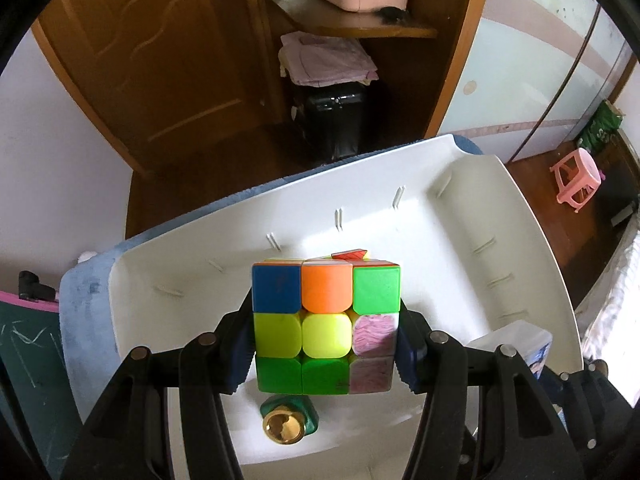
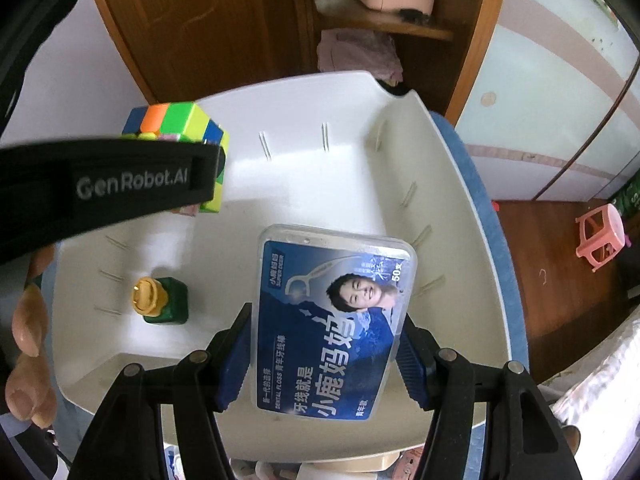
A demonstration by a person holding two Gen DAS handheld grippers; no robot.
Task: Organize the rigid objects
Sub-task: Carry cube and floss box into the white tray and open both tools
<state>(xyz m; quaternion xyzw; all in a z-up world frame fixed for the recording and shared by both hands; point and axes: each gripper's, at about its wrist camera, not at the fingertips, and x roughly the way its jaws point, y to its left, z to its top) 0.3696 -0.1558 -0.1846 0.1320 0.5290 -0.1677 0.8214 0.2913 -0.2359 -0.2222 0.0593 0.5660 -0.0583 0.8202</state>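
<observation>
Left gripper (image 1: 326, 344) clamps the colour cube (image 1: 325, 326) above the white bin (image 1: 500, 208); right gripper (image 2: 322, 364) pinches a dental floss box (image 2: 332, 328) over the bin's near edge. Green gold-capped bottle (image 2: 164, 300) stands inside by the left wall. The left gripper's black strap (image 2: 108, 184) partly hides the cube from the right.

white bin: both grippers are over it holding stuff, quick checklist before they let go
1. Left gripper clamps the puzzle cube: ok.
2. Right gripper clamps the dental floss box: ok.
3. Both items above the white bin: ok.
4. Green bottle with gold cap clear of the box's drop spot: ok.
5. Bottle clear below the cube: cannot tell.
6. Either item touching the bin floor: cannot tell.
</observation>
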